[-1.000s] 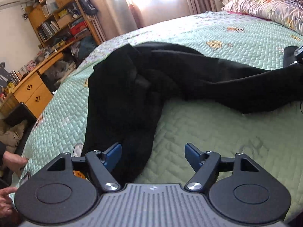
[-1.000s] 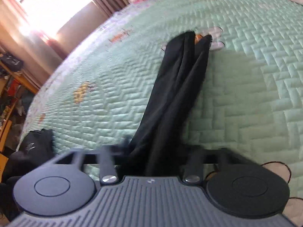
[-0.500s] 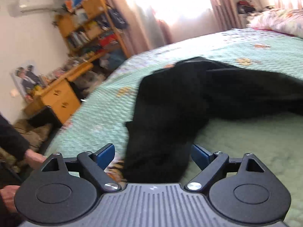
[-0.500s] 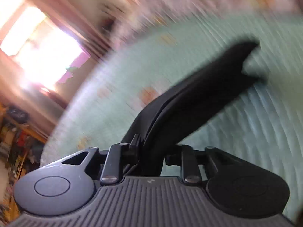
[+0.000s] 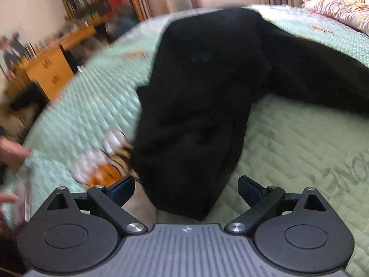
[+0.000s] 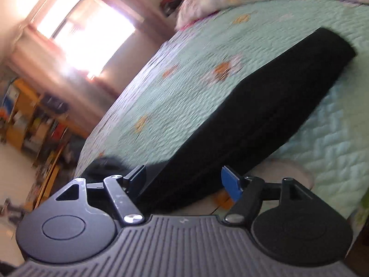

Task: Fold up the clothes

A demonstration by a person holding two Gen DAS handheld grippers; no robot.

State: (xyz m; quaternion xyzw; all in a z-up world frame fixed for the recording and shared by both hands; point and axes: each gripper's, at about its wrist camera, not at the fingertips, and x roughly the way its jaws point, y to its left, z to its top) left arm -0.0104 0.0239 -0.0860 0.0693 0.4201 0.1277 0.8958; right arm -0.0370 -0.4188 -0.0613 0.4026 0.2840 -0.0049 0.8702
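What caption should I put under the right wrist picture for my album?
Open right tongs straddling a long black folded garment lying across the mint-green quilted bedspread.

No legible text, labels or numbers anywhere.

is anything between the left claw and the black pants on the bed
Nothing visible is in the way. The left claw is open, and the near end of the black pants already lies in the gap between its fingers on the green quilt. The right claw is open too, with the pant leg running out from between its fingers.
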